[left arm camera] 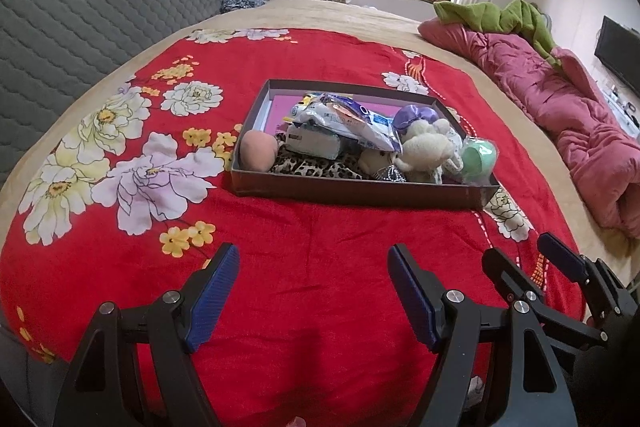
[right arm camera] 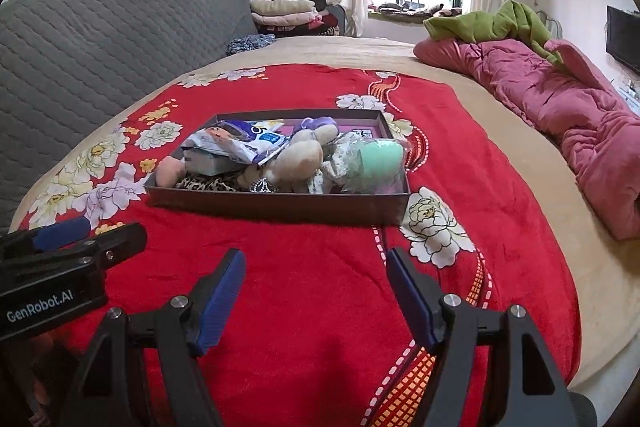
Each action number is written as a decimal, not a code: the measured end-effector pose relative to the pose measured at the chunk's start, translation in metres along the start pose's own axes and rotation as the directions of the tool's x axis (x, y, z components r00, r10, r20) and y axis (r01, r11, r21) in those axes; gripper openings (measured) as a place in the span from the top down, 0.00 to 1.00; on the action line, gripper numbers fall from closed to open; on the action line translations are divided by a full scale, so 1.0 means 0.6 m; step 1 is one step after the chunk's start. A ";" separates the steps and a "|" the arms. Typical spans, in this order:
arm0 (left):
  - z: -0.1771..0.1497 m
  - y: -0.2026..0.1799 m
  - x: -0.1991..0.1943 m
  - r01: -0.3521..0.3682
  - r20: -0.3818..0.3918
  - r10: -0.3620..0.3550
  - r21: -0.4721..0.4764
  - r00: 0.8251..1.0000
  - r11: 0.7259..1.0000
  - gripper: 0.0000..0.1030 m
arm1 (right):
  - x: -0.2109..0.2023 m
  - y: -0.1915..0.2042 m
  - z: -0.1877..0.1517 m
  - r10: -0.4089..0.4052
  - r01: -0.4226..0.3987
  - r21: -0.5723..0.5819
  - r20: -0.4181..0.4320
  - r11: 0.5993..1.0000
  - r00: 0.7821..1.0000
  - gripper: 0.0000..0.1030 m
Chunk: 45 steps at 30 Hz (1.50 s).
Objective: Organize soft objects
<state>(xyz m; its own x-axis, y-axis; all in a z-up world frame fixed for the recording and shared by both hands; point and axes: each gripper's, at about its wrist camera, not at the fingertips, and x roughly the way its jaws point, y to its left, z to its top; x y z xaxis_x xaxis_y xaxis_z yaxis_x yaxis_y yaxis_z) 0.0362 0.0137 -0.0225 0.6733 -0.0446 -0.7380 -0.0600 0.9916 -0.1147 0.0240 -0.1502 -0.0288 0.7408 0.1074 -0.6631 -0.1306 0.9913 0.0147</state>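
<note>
Both the left hand-held gripper [left arm camera: 312, 259] and right hand-held gripper [right arm camera: 314, 263] hover spread apart, holding nothing, over the red blanket [left arm camera: 320, 235] near the filled box [left arm camera: 360, 191].

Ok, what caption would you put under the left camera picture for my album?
Both open grippers, left gripper and right gripper, hover over a red flowered blanket before a box of soft toys.

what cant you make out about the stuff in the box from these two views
- Box floor: both views, covered by the piled items.
- Leopard-print cloth: both views, mostly under the tissue pack and plush toy; its shape is unclear.
- Printed packet: text too small to read.
- Green item: right wrist view, wrapped in clear plastic; what it is remains unclear.
</note>
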 end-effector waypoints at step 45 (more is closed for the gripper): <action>-0.017 -0.003 0.037 -0.016 -0.049 0.018 0.031 0.999 0.999 0.25 | 0.030 -0.005 -0.015 0.002 -0.002 0.019 -0.037 1.000 0.999 0.30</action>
<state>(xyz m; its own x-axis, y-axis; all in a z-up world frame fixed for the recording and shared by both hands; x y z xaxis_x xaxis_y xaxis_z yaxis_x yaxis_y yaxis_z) 0.0438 0.0096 -0.0454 0.6353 -0.0329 -0.7716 -0.0478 0.9955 -0.0817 0.0318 -0.1519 -0.0474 0.7155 0.1069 -0.6904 -0.1196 0.9924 0.0298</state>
